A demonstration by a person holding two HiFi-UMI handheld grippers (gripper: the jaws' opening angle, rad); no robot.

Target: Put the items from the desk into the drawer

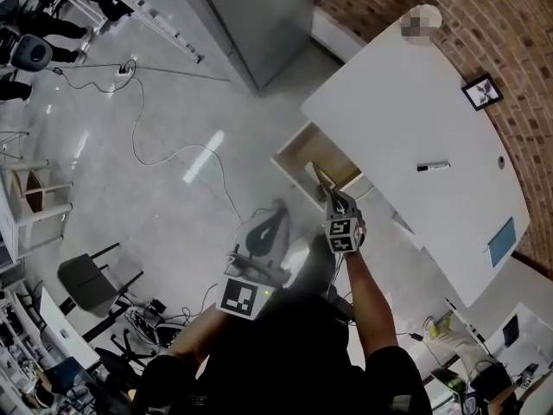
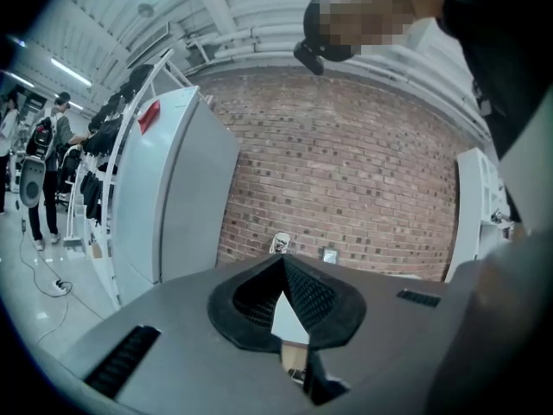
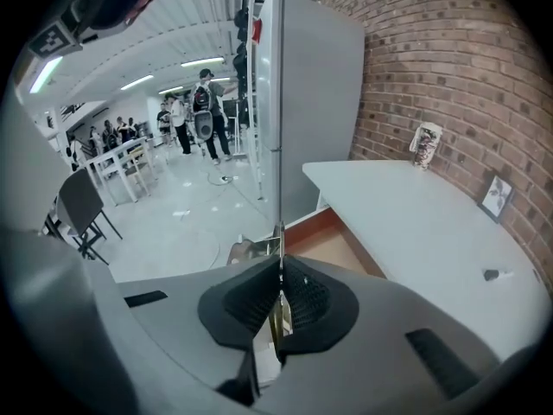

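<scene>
Stowing step: my right gripper (image 3: 278, 271), jaws pinching a thin flat item (image 3: 278, 240) over the open drawer (image 1: 328, 158), probably lowering and release next; left gripper (image 2: 283, 271), jaws pressed together, empty.

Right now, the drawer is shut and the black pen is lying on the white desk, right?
No, the drawer is open, pulled out from under the white desk; the head view shows it. The black pen does lie on the desk.
</scene>
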